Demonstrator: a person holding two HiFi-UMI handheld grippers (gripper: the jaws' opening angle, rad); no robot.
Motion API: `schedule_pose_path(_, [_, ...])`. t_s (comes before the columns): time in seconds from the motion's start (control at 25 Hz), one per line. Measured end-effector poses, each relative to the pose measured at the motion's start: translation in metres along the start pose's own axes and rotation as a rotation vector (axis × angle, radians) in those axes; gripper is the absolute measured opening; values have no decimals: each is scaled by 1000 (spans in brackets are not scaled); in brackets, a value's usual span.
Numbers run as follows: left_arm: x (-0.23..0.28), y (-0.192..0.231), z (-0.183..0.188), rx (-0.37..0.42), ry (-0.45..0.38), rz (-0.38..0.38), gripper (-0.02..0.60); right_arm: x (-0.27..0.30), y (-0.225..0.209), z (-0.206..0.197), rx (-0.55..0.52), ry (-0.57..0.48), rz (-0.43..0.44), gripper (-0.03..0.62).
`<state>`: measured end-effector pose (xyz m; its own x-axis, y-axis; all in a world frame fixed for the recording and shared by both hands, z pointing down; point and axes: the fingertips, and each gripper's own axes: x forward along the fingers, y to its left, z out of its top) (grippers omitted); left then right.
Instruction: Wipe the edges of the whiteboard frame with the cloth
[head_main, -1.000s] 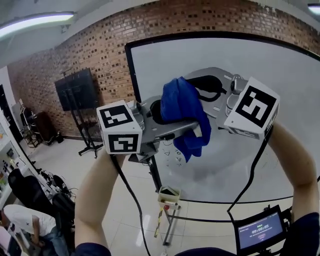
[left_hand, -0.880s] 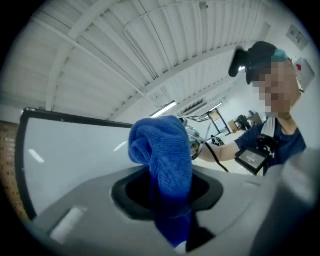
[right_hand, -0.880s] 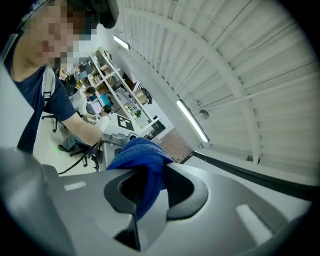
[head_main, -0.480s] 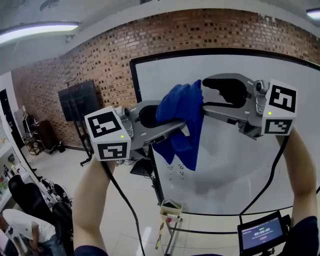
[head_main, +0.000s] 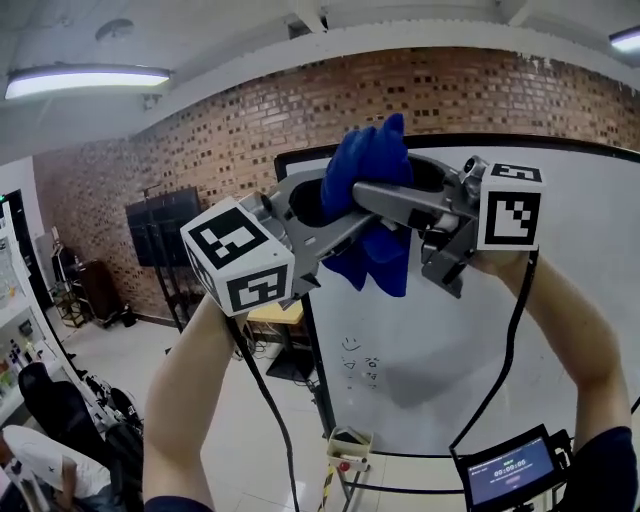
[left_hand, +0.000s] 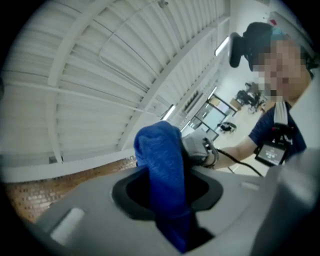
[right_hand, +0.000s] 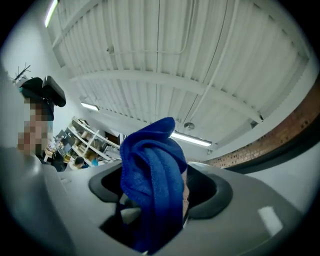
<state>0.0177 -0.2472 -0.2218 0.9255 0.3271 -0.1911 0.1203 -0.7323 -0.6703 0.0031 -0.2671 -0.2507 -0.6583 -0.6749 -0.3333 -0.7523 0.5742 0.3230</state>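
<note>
**A:** While the left tool (head_main: 335, 225) and the right tool (head_main: 378, 195) face each other, tips together, which one has the cloth (head_main: 368, 170)?

**B:** The left one. Its jaws are nearly closed and pinch the blue cloth. A bunch of it stands up above them and the rest hangs below.

**A:** And the right tool?

**B:** Its jaws have just been opening and now stand wide. The cloth's folds sit between them, but the pads aren't pressing on it.

**A:** Where is the cloth against the whiteboard (head_main: 560, 300)?

**B:** It's held in the air in front of the board's upper left corner, near the black frame (head_main: 585, 143). I can't tell whether it touches the frame.

**A:** What's around it?

**B:** A brick wall (head_main: 200, 140) runs behind the board, and a small lit screen (head_main: 505, 470) shows at the lower right.
</note>
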Motion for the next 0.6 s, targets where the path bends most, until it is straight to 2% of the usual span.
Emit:
schedule_pose_path(0.04, [3,2,-3,25,6,9,135,4,-1,1,-7,4,-2,289])
schedule_pose_path(0.08, [4,5,-6,38,9,25,144,7,-2,2,-14,9,-7,229])
schedule_pose_path(0.16, [-4,11,-11,43,19,72,196,13,-8,2,-33,14,-48,185])
schedule_pose_path(0.24, [-29,20,-12,51,28,151,250,20,-19,5,-65,3,-134,173])
schedule_pose_path(0.36, [-74,44,-14,75,42,330,253,23,-44,18,-156,-7,-278,166])
schedule_pose_path(0.4, [-86,53,-19,90,63,394,243,25,-53,23,-209,6,-315,164])
schedule_pose_path(0.48, [-108,71,-29,111,122,512,168,35,-68,29,-340,61,-377,160])
schedule_pose_path(0.52, [-117,76,-34,110,144,553,137,44,-75,30,-413,103,-405,159])
schedule_pose_path(0.6, [-135,81,-39,94,158,592,120,72,-88,30,-582,213,-460,160])
